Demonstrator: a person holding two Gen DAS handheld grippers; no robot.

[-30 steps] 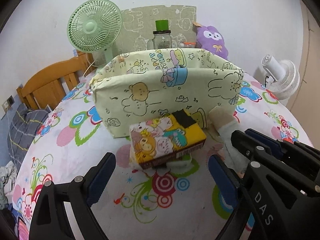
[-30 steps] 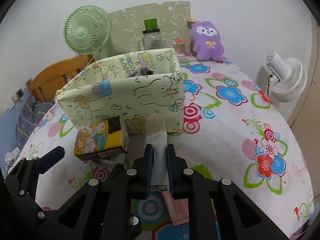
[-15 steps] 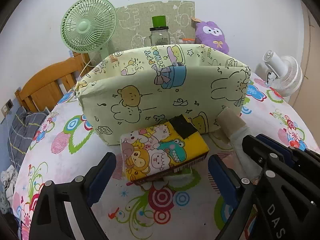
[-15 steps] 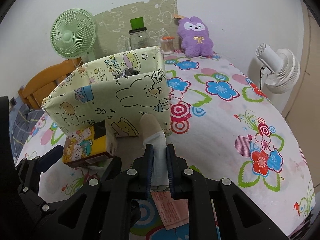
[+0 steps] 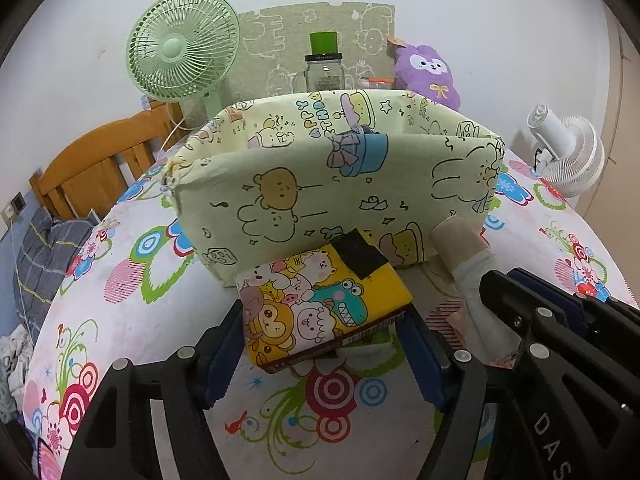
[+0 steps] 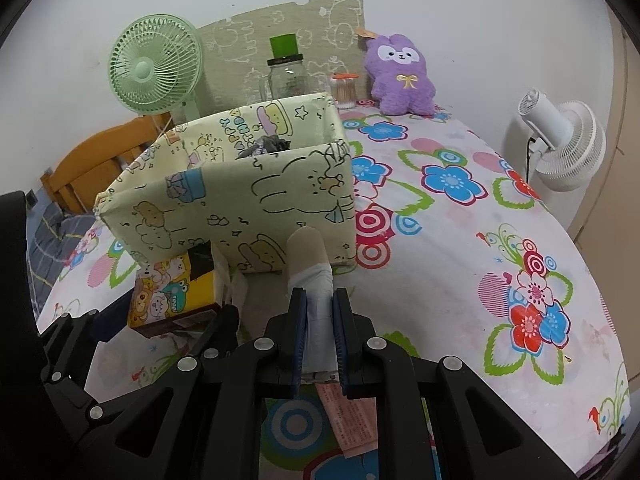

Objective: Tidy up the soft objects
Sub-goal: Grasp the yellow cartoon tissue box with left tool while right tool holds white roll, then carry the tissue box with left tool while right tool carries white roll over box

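Note:
A yellow cartoon-print tissue pack [image 5: 324, 304] lies on the flowered table just in front of a pale green fabric storage box [image 5: 336, 184]. My left gripper [image 5: 324, 348] is open, its jaws on either side of the pack's near end. My right gripper [image 6: 320, 320] is shut on a beige and pale blue sock [image 6: 310, 276], held just in front of the box [image 6: 240, 188]. The sock also shows in the left wrist view [image 5: 468, 256]. Dark cloth [image 6: 264, 146] lies inside the box.
At the back stand a green fan [image 5: 182, 64], a glass jar [image 5: 323, 74], a toothpick holder [image 6: 346, 88] and a purple plush [image 6: 400, 76]. A white fan [image 6: 560, 144] is at the right edge. A wooden chair [image 5: 92, 164] stands left. A pink paper label [image 6: 352, 416] hangs below the right gripper.
My left gripper has moved forward to straddle the tissue pack and its jaws have narrowed. My right gripper, still holding the sock, has moved closer to the box.

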